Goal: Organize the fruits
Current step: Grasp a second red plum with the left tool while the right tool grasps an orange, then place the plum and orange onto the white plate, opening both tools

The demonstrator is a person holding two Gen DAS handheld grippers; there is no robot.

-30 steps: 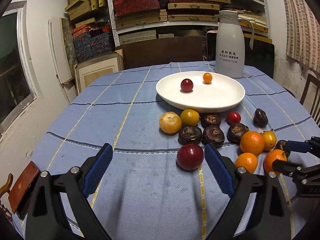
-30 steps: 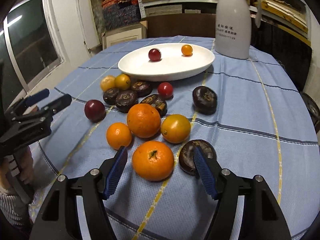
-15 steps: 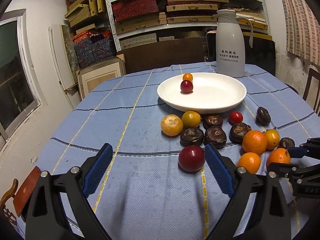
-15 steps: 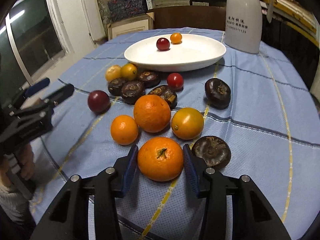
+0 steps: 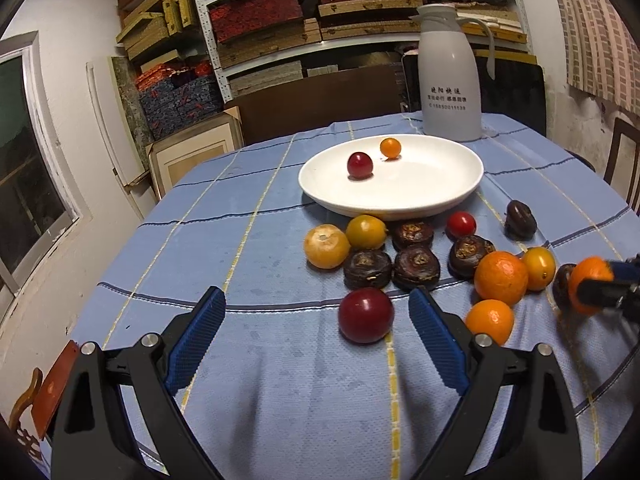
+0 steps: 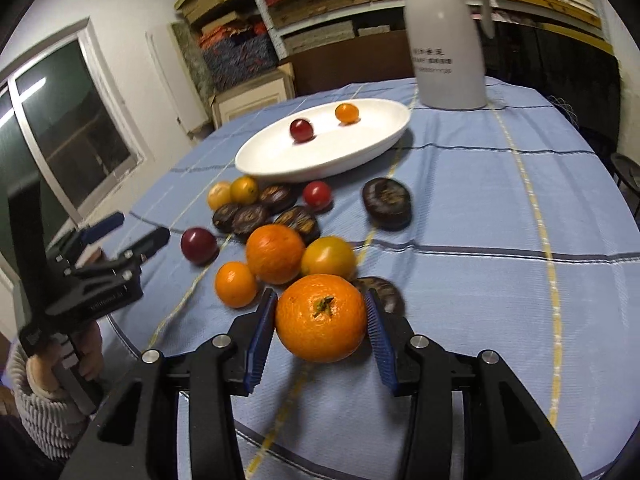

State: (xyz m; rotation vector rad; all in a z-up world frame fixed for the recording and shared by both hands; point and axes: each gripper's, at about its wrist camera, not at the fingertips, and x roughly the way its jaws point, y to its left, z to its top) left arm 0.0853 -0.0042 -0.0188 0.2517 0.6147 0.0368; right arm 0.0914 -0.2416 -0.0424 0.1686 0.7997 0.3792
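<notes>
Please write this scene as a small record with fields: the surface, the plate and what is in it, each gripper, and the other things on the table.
surface: table with blue checked cloth
plate: white plate, holding a dark red fruit and a small orange fruit
right gripper: jaws have just been closing, pads now pressed on the big orange
left gripper: jaws wide open, a red fruit between them, untouched
other: white jug behind the plate

Tablecloth [image 5: 256, 264] woven cloth, matt; plate [image 5: 460, 196] glossy white; tangerine [image 6: 320, 318] dimpled, slight sheen; jug [image 5: 448, 80] smooth plastic.
</notes>
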